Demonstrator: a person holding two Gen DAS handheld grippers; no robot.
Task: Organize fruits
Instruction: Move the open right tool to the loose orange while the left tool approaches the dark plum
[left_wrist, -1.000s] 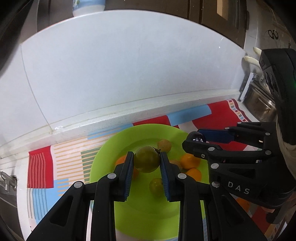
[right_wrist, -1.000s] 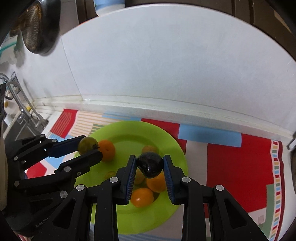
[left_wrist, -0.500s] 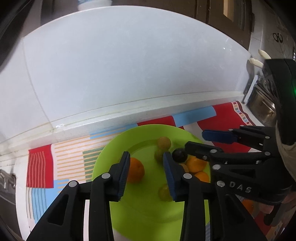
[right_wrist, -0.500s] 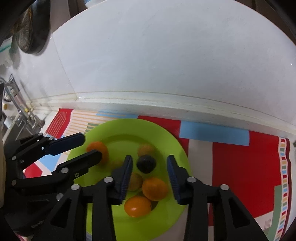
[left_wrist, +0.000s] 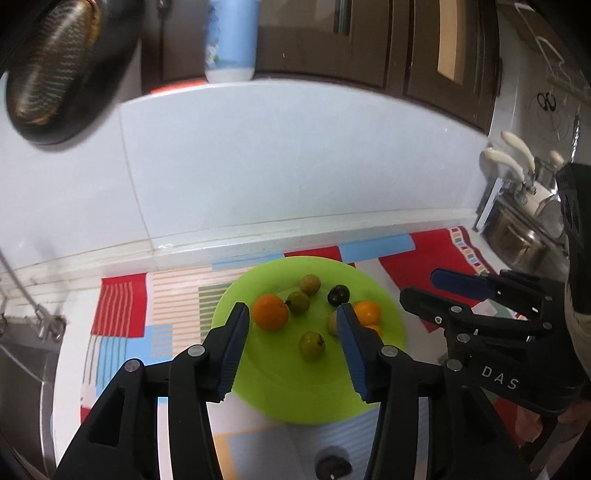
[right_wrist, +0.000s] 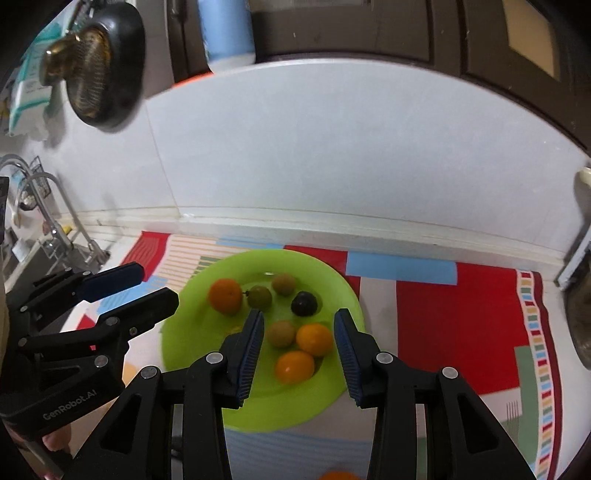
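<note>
seven fruits (right_wrist: 308, 339) on green plate (right_wrist: 207, 398) — below both empty grippers | left gripper (left_wrist: 291, 314) opening

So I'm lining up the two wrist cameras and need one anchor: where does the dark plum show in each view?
Left wrist view: the dark plum lies right of centre on the green plate, just above the right fingertip.
Right wrist view: the dark plum sits mid-plate, just above the gap between the fingertips.
Shared landmark: the large orange at the plate's left.
</note>
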